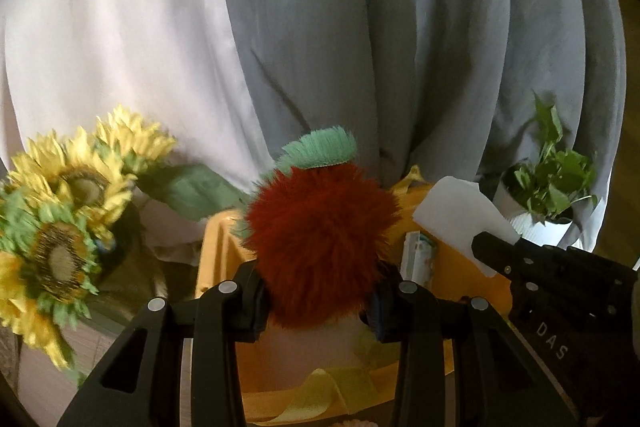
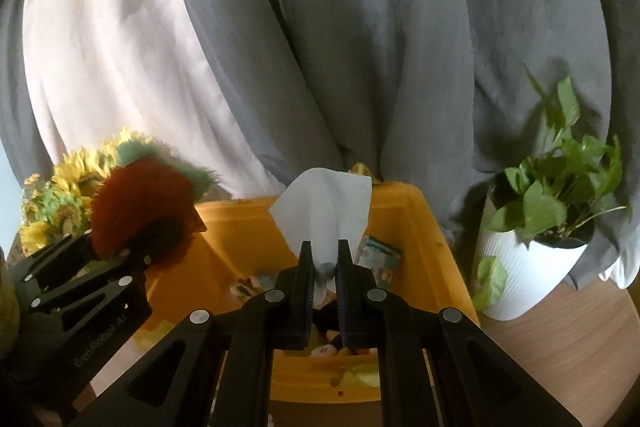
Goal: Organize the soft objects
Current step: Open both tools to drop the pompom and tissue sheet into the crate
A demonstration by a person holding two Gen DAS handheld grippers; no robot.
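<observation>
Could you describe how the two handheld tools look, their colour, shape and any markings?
Both are matte black plastic. The left tool and right tool have angular linkage arms with triangular cutouts, round silver pivot pins and blue pads inside flat fingers. White lettering marks each body; on the right tool's it reads "DAS".

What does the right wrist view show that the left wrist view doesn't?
Only the right wrist view shows the right gripper pinching the white tissue head-on, plus small items on the bin's floor. Only the left wrist view shows the left gripper from behind, clamping the red plush toy, and the sunflowers close up. Both share the yellow bin, grey curtain and potted plant.
</observation>
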